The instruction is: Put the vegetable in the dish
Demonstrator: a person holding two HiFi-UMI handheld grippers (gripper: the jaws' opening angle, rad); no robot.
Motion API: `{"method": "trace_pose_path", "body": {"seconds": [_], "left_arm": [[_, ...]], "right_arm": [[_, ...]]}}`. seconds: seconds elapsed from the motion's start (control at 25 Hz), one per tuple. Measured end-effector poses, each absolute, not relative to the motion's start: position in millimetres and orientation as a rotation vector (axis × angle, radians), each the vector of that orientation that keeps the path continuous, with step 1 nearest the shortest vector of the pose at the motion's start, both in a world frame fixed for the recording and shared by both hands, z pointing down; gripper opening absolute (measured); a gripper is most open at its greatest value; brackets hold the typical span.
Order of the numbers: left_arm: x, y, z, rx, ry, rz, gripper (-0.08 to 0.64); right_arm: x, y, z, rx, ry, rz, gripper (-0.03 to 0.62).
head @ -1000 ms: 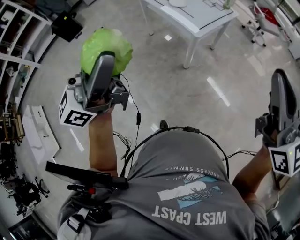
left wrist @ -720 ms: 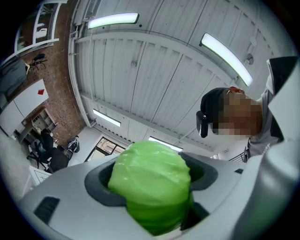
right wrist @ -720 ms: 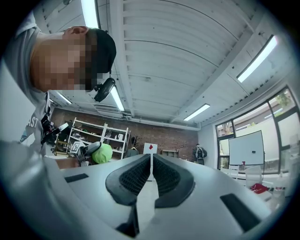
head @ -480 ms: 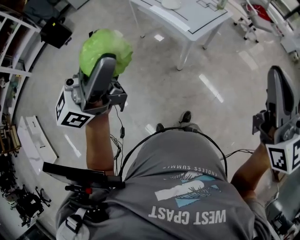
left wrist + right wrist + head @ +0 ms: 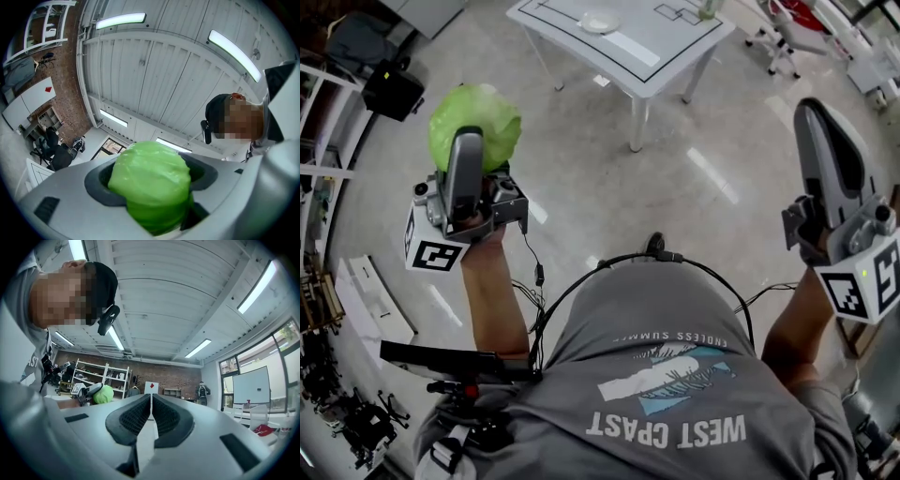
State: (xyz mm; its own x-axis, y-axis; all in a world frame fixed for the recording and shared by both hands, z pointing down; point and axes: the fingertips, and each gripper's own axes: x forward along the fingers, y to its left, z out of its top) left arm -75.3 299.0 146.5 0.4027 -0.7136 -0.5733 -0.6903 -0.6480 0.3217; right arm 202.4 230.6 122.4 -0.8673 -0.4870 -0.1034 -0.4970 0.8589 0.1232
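A round green cabbage (image 5: 475, 127) is clamped in my left gripper (image 5: 467, 150), held up high at the left of the head view, well away from the table. In the left gripper view the cabbage (image 5: 151, 183) fills the space between the jaws, which point toward the ceiling. My right gripper (image 5: 825, 141) is raised at the right, shut with nothing in it; its pads (image 5: 151, 416) meet in the right gripper view, where the cabbage (image 5: 102, 394) shows small at the left. A white dish (image 5: 598, 22) lies on the white table (image 5: 675, 47) far ahead.
The table stands on a shiny grey floor (image 5: 675, 178) several steps in front of the person. Shelving (image 5: 319, 159) lines the left side, with a black box (image 5: 389, 91) near it. Chairs (image 5: 787, 28) stand at the far right. Cables hang from the person's torso.
The table has come further into view from the top. My left gripper with the cabbage has shifted left; the right gripper has shifted left and up in the picture.
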Motion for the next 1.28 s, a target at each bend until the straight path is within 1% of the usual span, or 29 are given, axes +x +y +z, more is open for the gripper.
{"method": "trace_pose_path", "body": {"seconds": [0.16,0.28,0.56,0.72,0.88,1.04,1.28], "left_arm": [[-49,271,142,2.642,-1.308,-1.003,0.347],[-46,270,133,2.662,-1.325,-1.008,0.347],[-41,272,160,2.63,-1.35,-1.024,0.347],[-53,247,149,2.653,-1.276,-1.002,0.347],[-68,225,135,2.692,-1.225,-1.042,0.347],[-94,214,139,2.724,-1.246,-1.004,0.347],[-112,189,140,2.741,-1.137,-1.013,0.347]], "right_arm": [[226,201,126,-0.781,2.949,0.189,0.008],[227,192,123,-0.761,2.944,0.194,0.008],[227,185,161,-0.743,2.984,0.128,0.008],[222,178,150,-0.828,2.957,0.109,0.008],[211,160,130,-0.877,2.94,0.175,0.008],[192,153,135,-0.914,2.928,0.179,0.008],[174,141,137,-0.999,2.919,0.193,0.008]]}}
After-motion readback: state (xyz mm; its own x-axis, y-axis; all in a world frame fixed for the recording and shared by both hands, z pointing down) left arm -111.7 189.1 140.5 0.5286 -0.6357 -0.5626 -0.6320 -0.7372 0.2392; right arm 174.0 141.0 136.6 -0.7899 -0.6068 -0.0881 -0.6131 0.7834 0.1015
